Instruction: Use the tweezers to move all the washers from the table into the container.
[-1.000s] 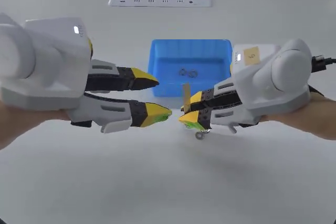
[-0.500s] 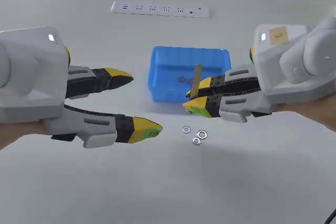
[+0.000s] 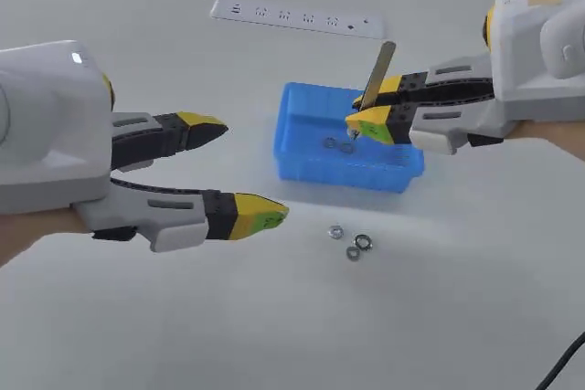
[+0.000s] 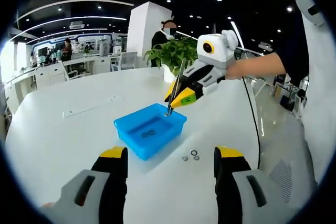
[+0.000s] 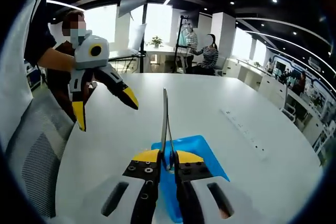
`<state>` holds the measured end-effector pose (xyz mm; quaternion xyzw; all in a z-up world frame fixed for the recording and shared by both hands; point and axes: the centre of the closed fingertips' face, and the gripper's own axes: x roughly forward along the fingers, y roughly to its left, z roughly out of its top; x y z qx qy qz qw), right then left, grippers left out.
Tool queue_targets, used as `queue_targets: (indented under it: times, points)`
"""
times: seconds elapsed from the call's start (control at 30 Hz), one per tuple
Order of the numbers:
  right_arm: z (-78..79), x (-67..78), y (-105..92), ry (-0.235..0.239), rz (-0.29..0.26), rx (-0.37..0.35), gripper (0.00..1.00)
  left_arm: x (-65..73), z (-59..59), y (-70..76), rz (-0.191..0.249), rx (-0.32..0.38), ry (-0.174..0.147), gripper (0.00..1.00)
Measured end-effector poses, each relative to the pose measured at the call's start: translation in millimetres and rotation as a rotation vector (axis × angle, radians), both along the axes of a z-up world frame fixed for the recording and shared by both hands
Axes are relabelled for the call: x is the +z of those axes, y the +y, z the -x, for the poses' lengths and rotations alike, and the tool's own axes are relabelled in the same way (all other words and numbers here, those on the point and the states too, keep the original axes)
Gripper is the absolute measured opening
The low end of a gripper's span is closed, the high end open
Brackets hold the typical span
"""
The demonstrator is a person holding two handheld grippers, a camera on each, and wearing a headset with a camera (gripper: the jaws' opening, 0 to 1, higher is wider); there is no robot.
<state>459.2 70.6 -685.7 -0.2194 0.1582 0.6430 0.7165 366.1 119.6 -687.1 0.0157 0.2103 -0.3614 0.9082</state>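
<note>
My right gripper (image 3: 364, 119) is shut on metal tweezers (image 3: 377, 75), whose tip hangs over the blue container (image 3: 302, 157). I cannot tell whether the tip carries a washer. Two washers (image 3: 338, 143) lie inside the container. Three more washers (image 3: 352, 242) rest on the white table just in front of it. My left gripper (image 3: 247, 173) hovers open and empty to the left of the container. In the left gripper view, its jaws (image 4: 170, 156) frame the container (image 4: 149, 129), the table washers (image 4: 190, 156) and the right gripper (image 4: 184, 94). The right gripper view shows the tweezers (image 5: 165, 121) above the container (image 5: 197, 148).
A white power strip (image 3: 297, 17) lies on the table beyond the container. The left gripper (image 5: 105, 95) shows at the left of the right gripper view. A black cable (image 3: 562, 363) crosses the near right corner. People and a potted plant stand far behind the table.
My right gripper has carried the tweezers up and back, from just above the loose washers to over the container. The left gripper has stayed open and drifted slightly left.
</note>
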Motion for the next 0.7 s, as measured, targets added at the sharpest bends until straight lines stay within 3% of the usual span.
queue_targets:
  times: [0.2, 0.57, 0.7]
  points:
    - [-19.4, -18.7, 9.7, 0.012, 0.023, -0.006, 0.11, -6.6, -0.4, 5.7, 0.001, 0.028, 0.020, 0.73]
    - [-29.3, -67.2, 12.7, 0.046, 0.100, 0.016, 0.11, -15.9, -0.7, 8.2, -0.011, 0.043, 0.049, 0.73]
    - [-29.6, -74.2, 11.5, 0.047, 0.103, 0.014, 0.11, -17.9, -2.6, 9.4, -0.011, 0.045, 0.054, 0.73]
